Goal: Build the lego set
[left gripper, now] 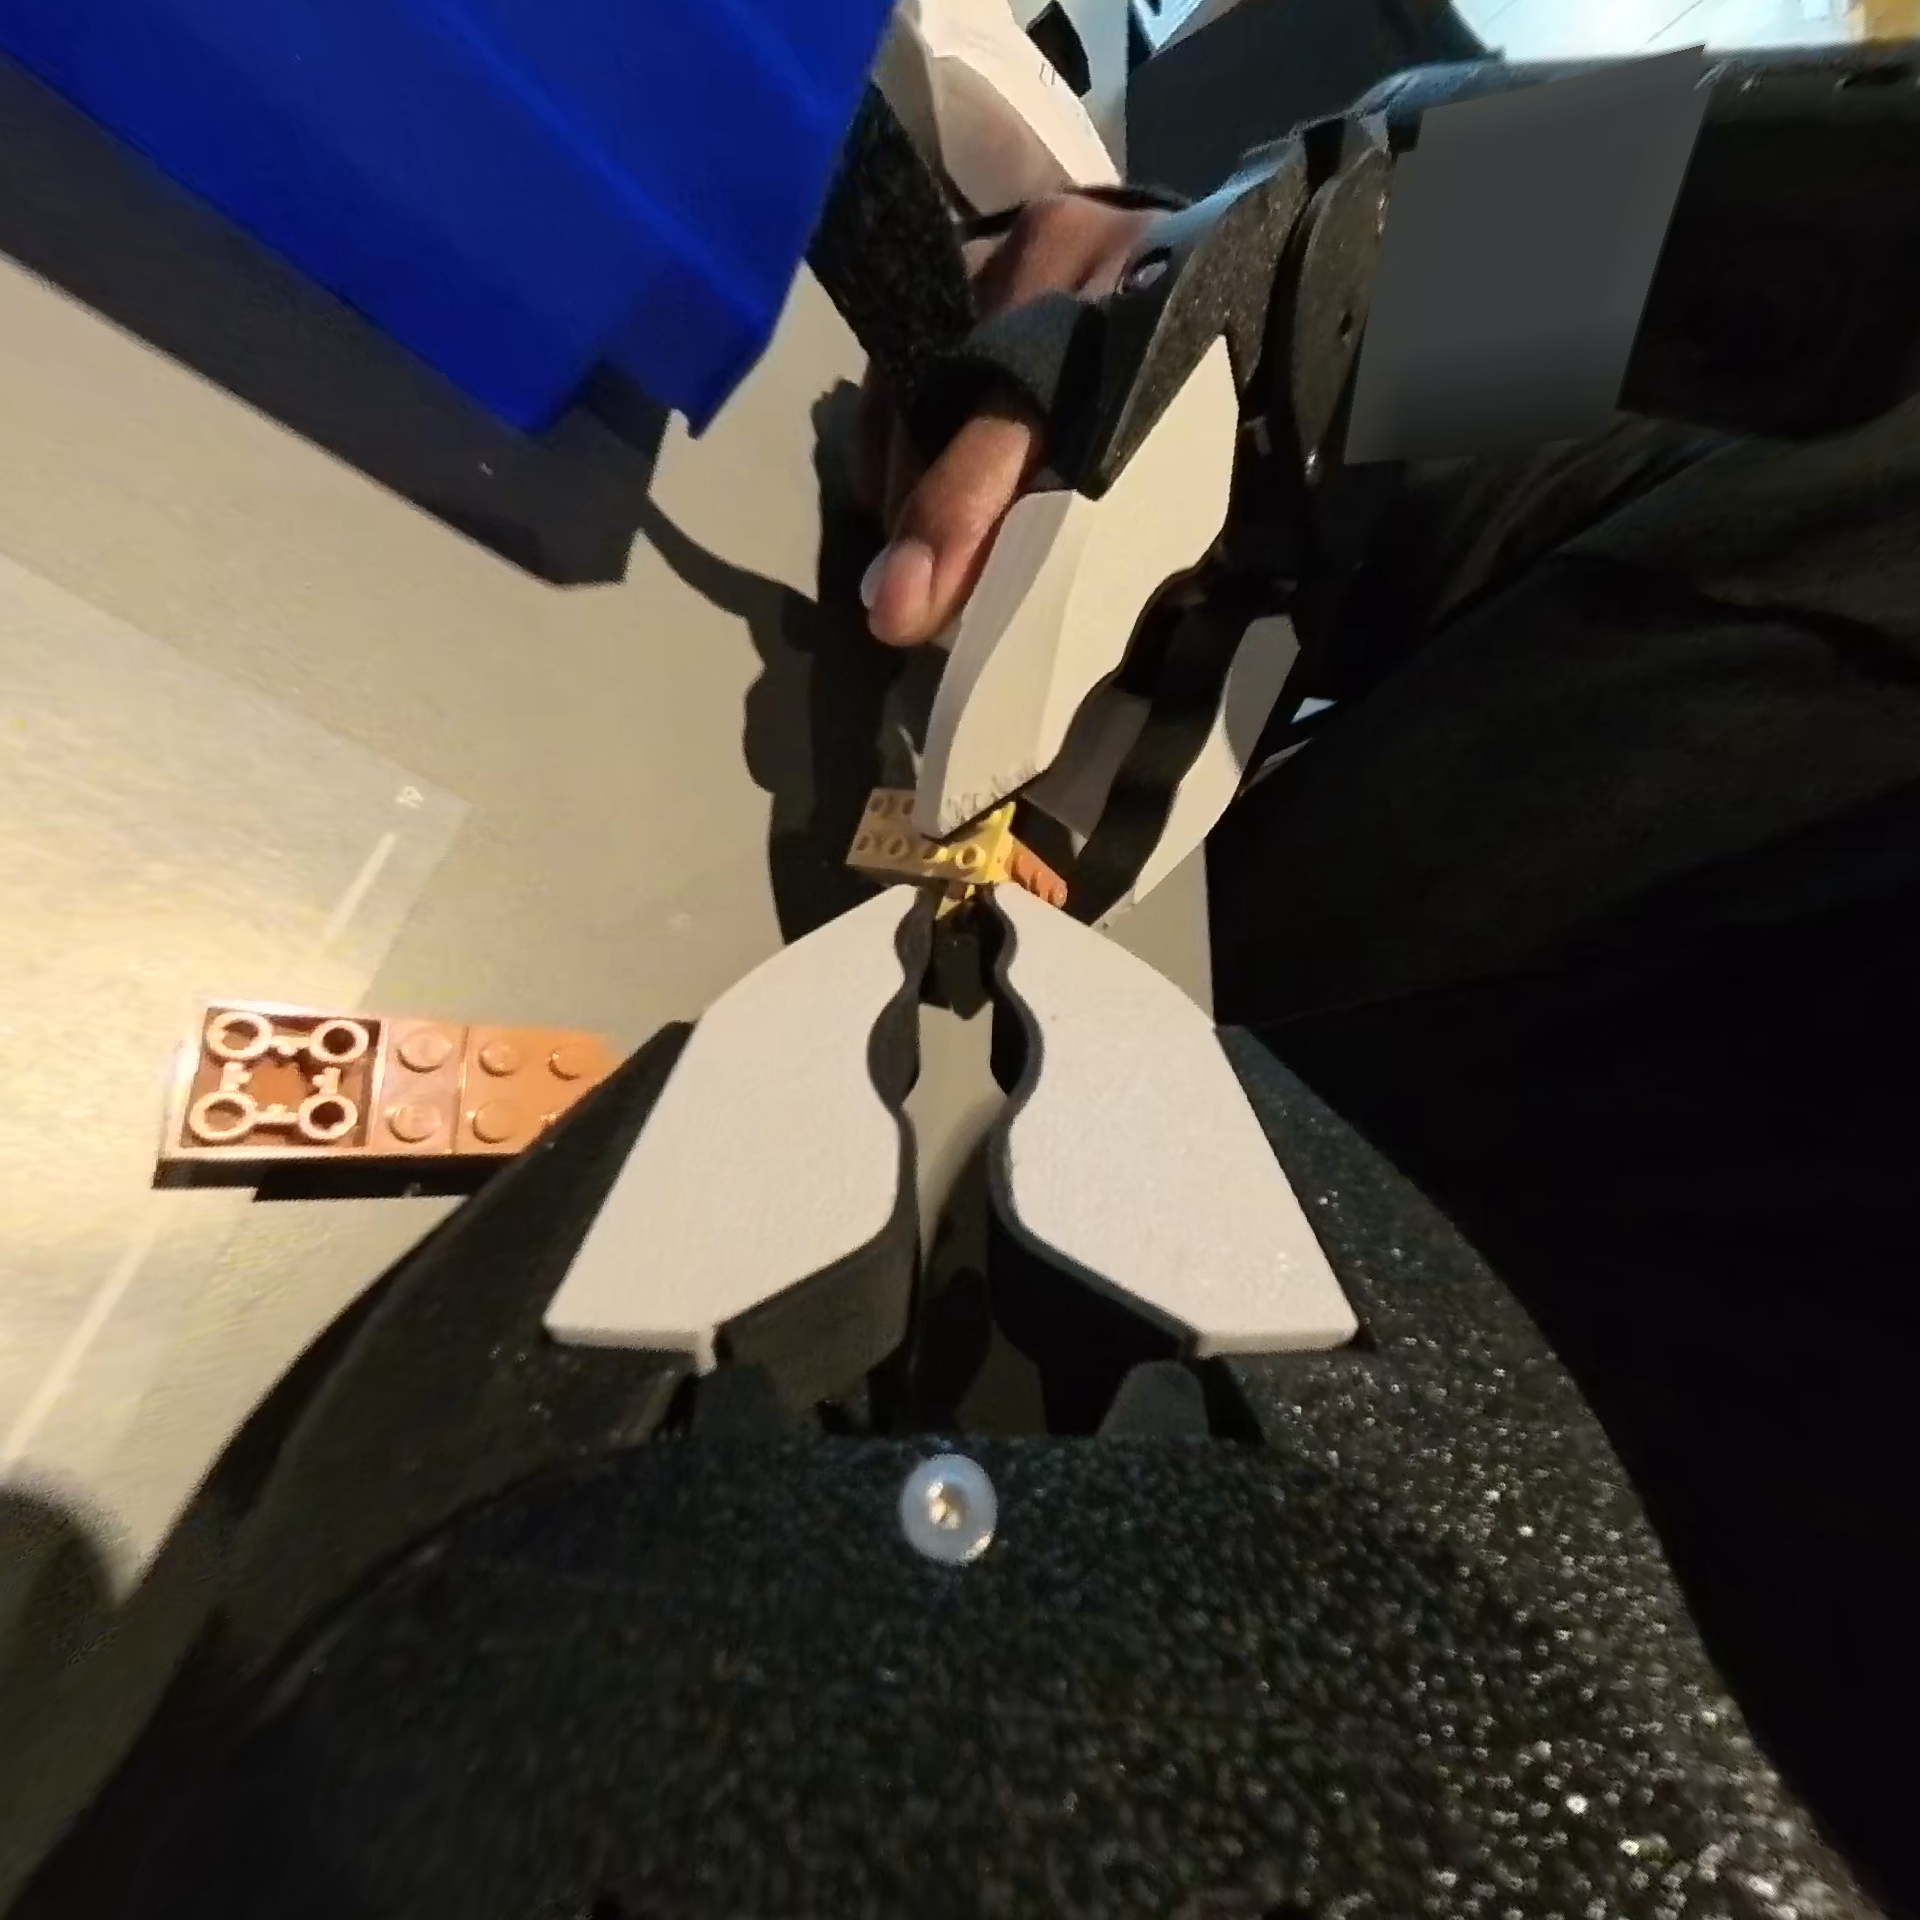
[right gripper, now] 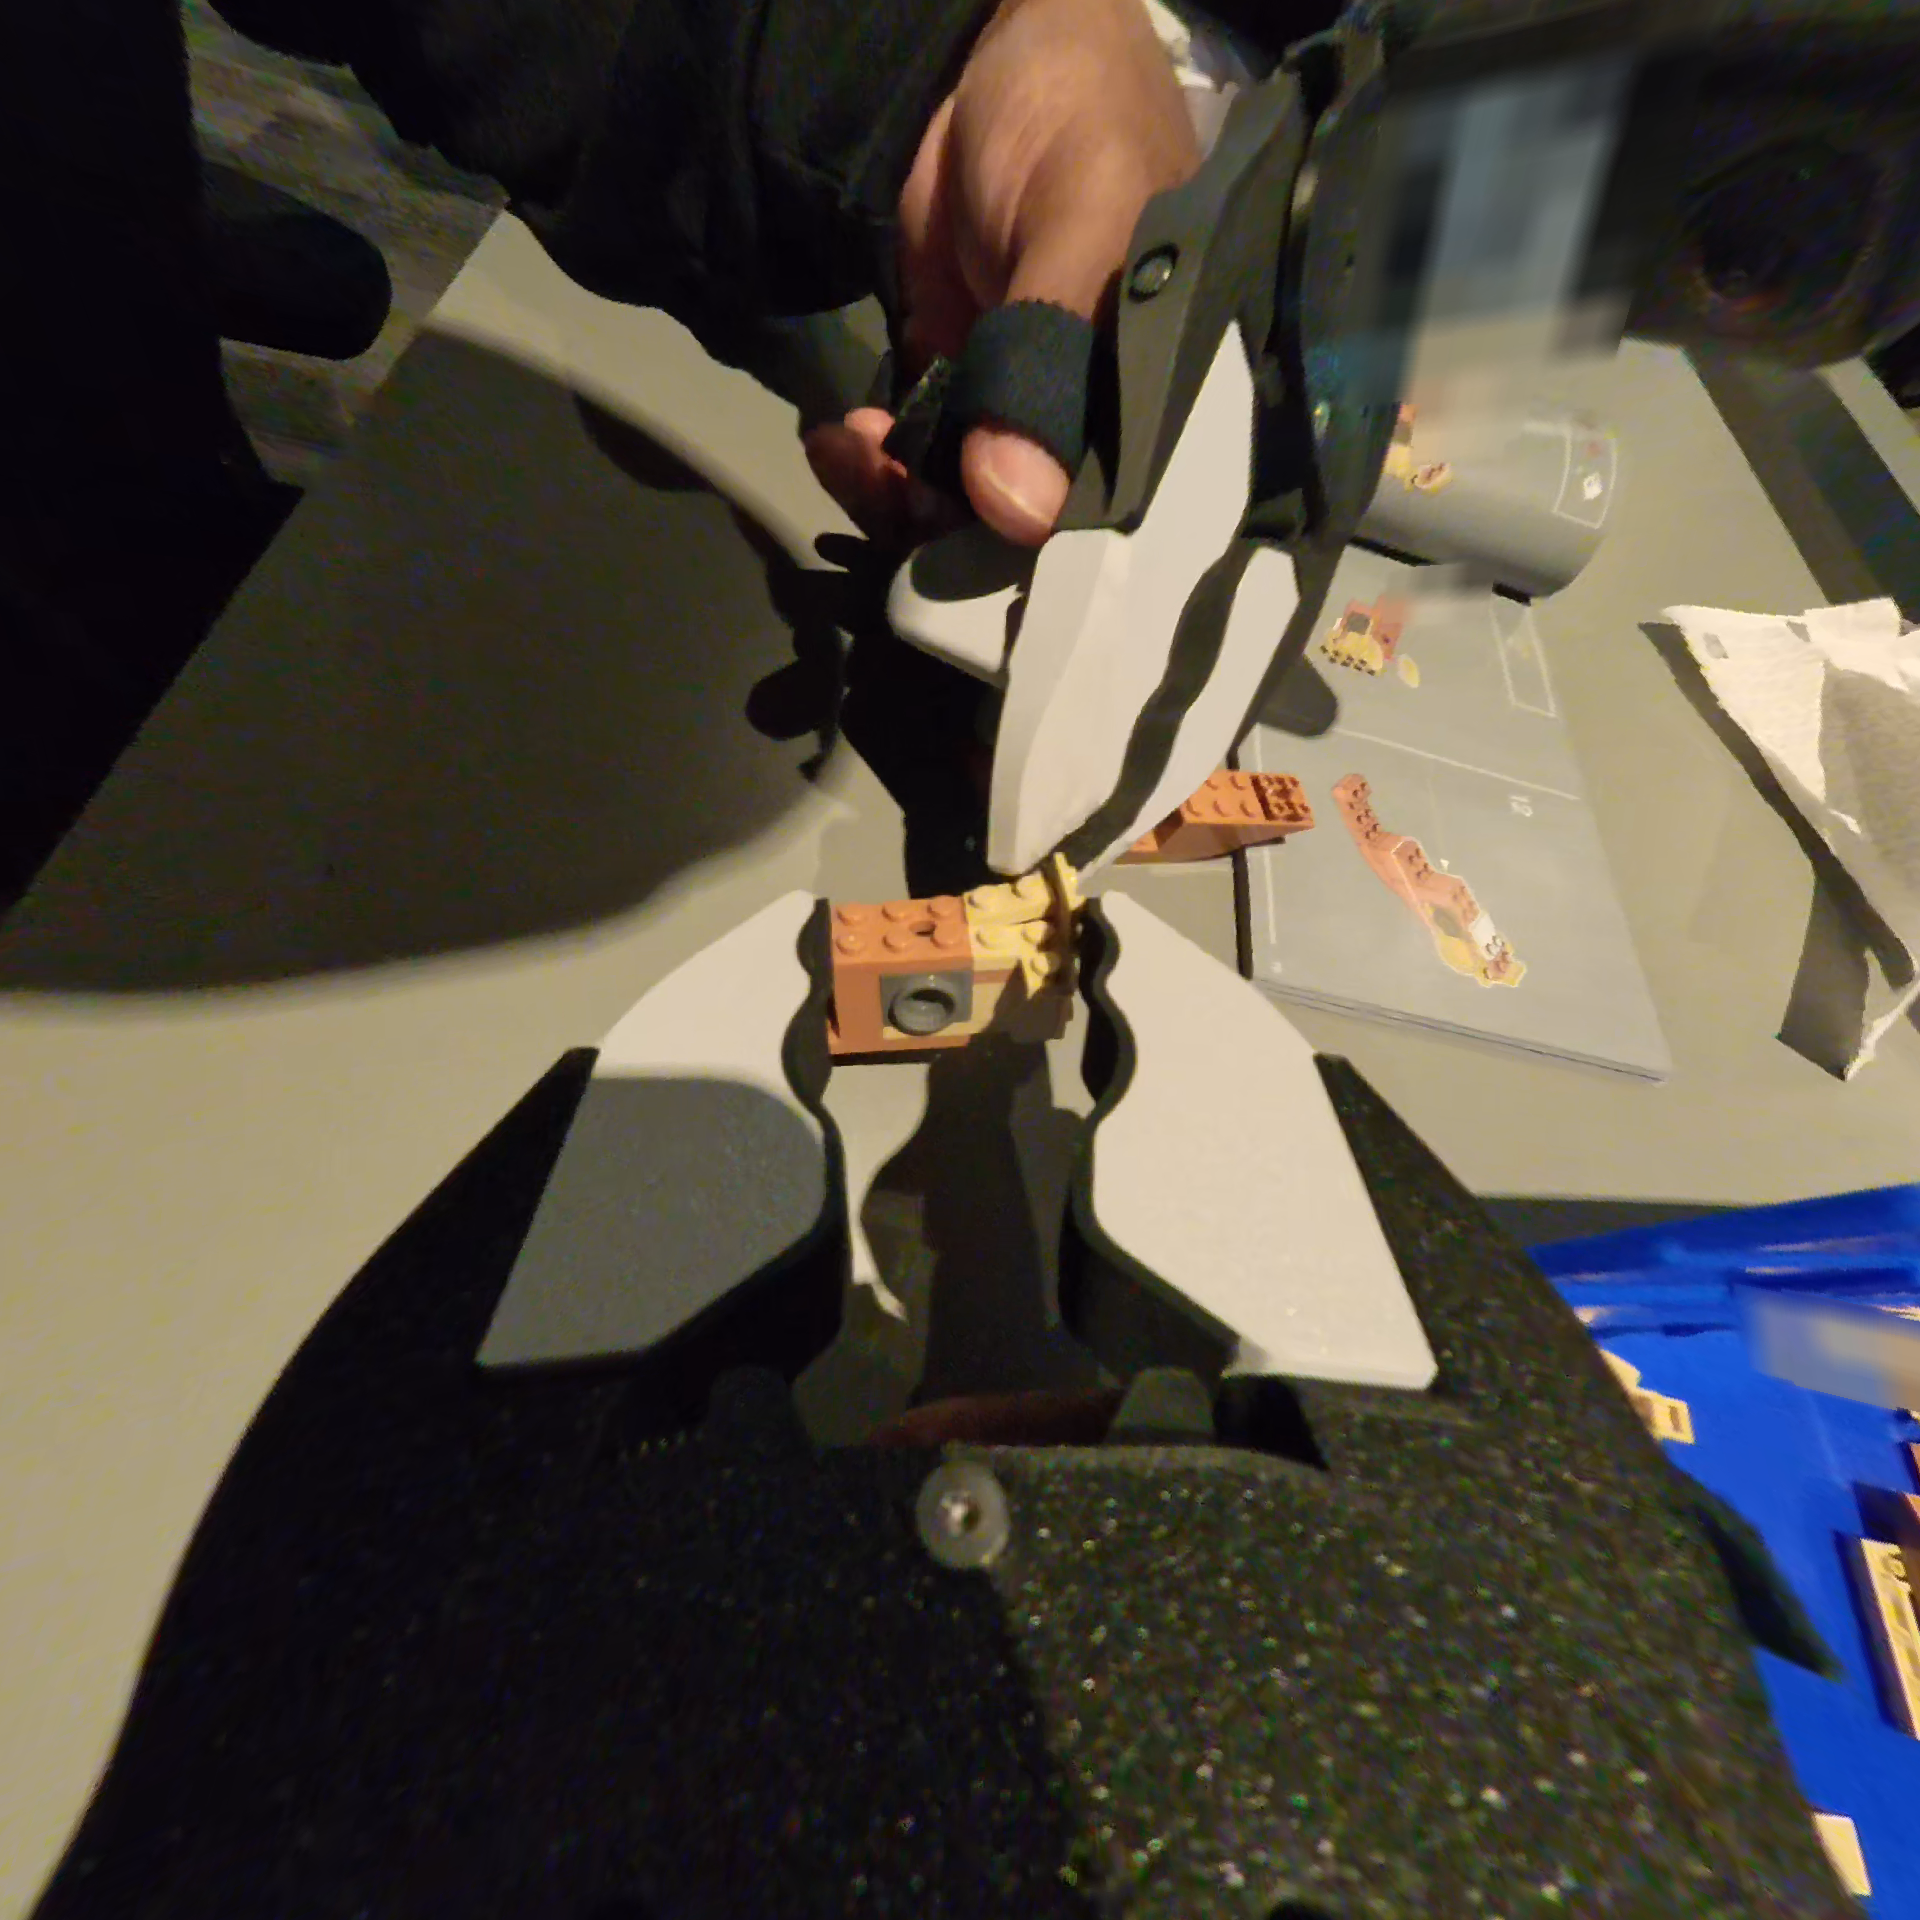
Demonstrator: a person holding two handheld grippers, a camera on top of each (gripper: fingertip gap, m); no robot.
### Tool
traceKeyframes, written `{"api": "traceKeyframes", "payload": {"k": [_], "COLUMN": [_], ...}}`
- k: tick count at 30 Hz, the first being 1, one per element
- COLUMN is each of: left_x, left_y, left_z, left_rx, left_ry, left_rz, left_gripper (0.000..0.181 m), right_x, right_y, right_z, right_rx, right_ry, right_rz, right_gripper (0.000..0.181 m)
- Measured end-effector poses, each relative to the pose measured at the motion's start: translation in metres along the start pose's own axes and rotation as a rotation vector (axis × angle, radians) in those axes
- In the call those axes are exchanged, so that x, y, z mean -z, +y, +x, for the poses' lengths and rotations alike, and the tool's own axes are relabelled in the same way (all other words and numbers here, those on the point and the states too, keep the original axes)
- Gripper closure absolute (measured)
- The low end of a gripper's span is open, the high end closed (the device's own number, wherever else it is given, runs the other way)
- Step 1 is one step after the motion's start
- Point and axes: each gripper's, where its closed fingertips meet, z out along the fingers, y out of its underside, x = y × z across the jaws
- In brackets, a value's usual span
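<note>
A small lego assembly of brown and tan bricks, with a grey round-holed piece on its side, is held above the grey table. My right gripper is shut on it, one finger at each end. My left gripper comes in from above, shut on a small yellow piece at the assembly's tan end. In the left wrist view my left gripper pinches the yellow piece against the assembly, with the right gripper beyond it. The joint itself is hidden by the fingertips.
A brown plate assembly lies on the table, left of my left gripper. A blue parts bin with loose pieces stands nearby and also shows in the left wrist view. An open instruction booklet, a brown piece and a crumpled white bag lie beyond. My left and right fingertips are right by each other.
</note>
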Motion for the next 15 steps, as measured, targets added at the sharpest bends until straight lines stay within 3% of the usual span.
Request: {"api": "traceKeyframes", "payload": {"k": [15], "left_x": [0.010], "left_y": [-0.013], "left_z": [-0.001], "left_rx": [-0.008], "left_ry": [-0.056], "left_rz": [0.070], "left_gripper": [0.166], "right_x": [0.001], "right_y": [-0.009], "right_z": [0.014], "right_rx": [0.067], "right_ry": [0.154], "right_rz": [0.031], "right_gripper": [0.136]}}
